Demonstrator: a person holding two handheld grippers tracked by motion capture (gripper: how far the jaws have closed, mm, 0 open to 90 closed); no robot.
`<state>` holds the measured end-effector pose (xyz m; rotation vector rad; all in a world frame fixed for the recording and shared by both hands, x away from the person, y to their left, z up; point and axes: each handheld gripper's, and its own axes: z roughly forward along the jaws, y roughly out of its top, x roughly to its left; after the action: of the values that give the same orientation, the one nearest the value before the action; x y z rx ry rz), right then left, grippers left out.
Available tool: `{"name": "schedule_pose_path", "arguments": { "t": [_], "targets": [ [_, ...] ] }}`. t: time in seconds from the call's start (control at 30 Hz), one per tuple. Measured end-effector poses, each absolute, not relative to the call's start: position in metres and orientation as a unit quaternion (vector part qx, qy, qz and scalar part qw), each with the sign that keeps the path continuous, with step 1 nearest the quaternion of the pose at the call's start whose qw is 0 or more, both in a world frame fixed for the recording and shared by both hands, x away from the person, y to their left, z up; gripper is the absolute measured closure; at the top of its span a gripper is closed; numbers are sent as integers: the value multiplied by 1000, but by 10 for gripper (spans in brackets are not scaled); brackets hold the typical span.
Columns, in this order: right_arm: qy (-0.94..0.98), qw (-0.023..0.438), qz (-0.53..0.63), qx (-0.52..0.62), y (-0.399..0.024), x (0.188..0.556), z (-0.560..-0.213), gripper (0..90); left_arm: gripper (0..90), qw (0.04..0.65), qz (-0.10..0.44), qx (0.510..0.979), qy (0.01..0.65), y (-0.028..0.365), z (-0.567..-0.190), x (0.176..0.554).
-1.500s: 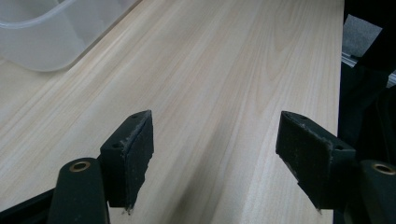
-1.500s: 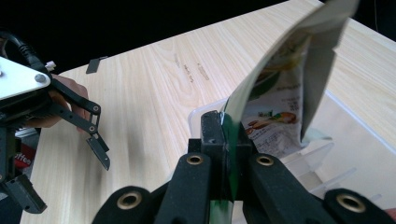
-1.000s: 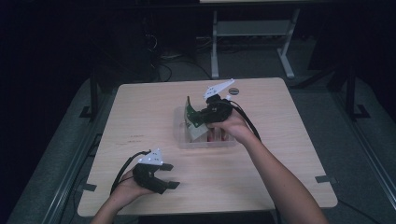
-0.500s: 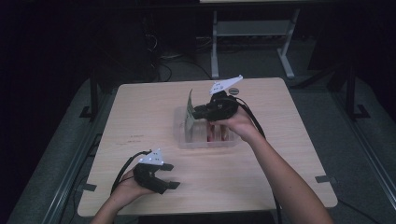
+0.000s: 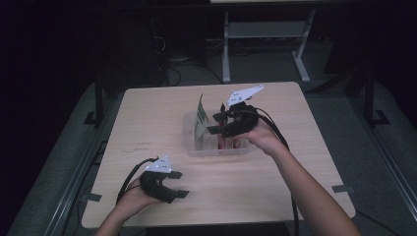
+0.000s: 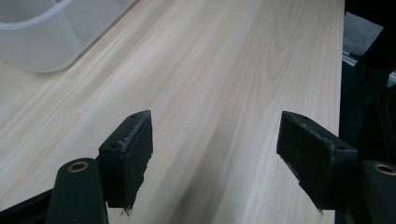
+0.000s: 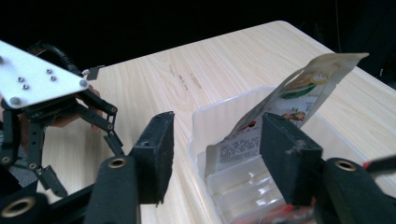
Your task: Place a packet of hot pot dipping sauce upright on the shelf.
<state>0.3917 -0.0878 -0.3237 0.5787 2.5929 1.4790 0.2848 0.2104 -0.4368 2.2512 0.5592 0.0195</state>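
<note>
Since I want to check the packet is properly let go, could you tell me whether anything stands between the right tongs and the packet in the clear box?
Nothing visible does. The right tongs have just been opening, and the packet stands upright in the clear box just beyond the pads, leaning against its wall with open space in front of it.

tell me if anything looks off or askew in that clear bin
One thing: the printed packet stands on end in the clear bin, leaning against its wall with its top well above the rim instead of lying flat. The right gripper has just been opening and holds nothing. Nothing looks spilled or damaged.
</note>
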Motion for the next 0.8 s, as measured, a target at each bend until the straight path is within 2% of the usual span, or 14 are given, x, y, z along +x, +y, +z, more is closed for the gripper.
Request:
{"name": "schedule_pose_path", "arguments": {
  "t": [0.3,0.8],
  "targets": [
    [850,53,488,193,-106,367,-335,421,263,402,1,887,226,210,-437,286],
    [849,71,478,214,-137,332,-373,305,264,398,5,889,225,210,-438,285]
  ]
}}
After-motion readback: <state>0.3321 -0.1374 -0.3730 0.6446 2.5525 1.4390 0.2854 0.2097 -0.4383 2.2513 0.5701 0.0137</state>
